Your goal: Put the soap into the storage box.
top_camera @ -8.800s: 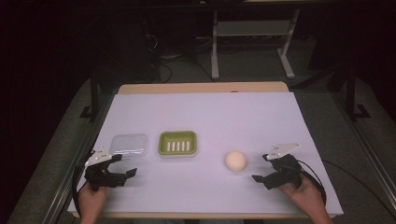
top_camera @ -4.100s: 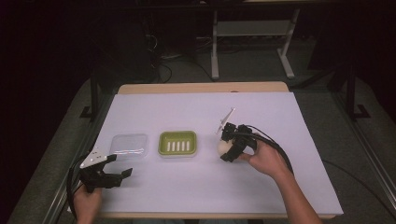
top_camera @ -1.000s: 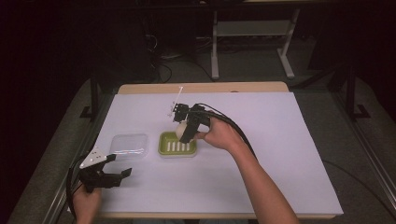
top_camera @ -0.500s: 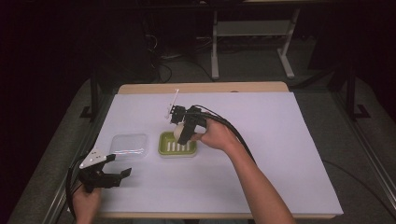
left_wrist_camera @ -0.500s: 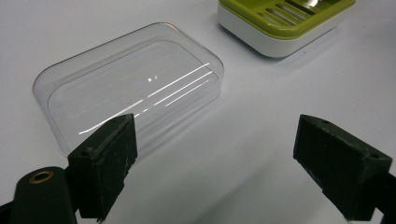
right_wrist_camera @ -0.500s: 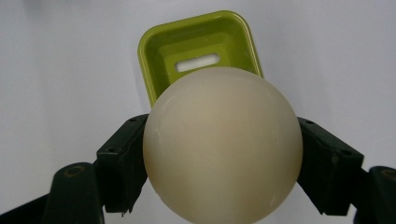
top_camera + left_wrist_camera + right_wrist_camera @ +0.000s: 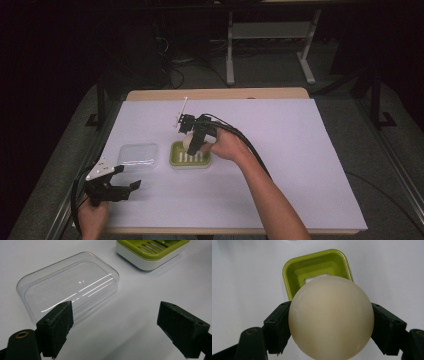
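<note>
The right gripper (image 7: 192,141) holds a cream ball (image 7: 189,142) over the green soap dish (image 7: 190,159).

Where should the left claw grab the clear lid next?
Probably across the clear lid at its near short end, coming in low from the left claw side. It lies flat, dome up, with low walls; the jaws stand open wider than that end.
</note>
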A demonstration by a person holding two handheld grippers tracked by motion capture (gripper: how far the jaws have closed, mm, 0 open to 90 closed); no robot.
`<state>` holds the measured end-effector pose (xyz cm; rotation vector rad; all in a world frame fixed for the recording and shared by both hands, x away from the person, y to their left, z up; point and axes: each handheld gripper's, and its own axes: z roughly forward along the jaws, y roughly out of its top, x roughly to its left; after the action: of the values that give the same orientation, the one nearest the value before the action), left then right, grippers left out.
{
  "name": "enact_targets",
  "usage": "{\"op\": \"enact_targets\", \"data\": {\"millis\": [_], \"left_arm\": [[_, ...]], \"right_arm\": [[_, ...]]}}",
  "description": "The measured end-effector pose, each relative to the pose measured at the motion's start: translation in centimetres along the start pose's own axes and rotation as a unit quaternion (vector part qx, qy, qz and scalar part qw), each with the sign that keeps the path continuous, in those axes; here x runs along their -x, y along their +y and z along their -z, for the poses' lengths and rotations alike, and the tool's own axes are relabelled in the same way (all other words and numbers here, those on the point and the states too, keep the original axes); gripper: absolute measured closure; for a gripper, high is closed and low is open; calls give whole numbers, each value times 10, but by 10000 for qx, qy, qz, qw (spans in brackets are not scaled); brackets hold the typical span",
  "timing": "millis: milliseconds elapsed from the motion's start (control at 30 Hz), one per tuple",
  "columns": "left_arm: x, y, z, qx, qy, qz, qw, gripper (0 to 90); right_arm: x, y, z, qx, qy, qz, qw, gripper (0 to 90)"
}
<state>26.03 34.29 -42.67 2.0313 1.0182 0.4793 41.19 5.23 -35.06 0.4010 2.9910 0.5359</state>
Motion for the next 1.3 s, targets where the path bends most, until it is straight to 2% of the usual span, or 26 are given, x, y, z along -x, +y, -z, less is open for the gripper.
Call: {"op": "enact_targets", "data": {"millis": [533, 1300], "left_arm": [[0, 0, 0, 26, -13, 12, 10000, 129], [0, 0, 0, 18, -22, 19, 10000, 129]], "right_arm": [[3, 6, -18, -117, 93, -67, 9999, 247], [4, 5, -34, -218, 190, -104, 9995, 247]]}}
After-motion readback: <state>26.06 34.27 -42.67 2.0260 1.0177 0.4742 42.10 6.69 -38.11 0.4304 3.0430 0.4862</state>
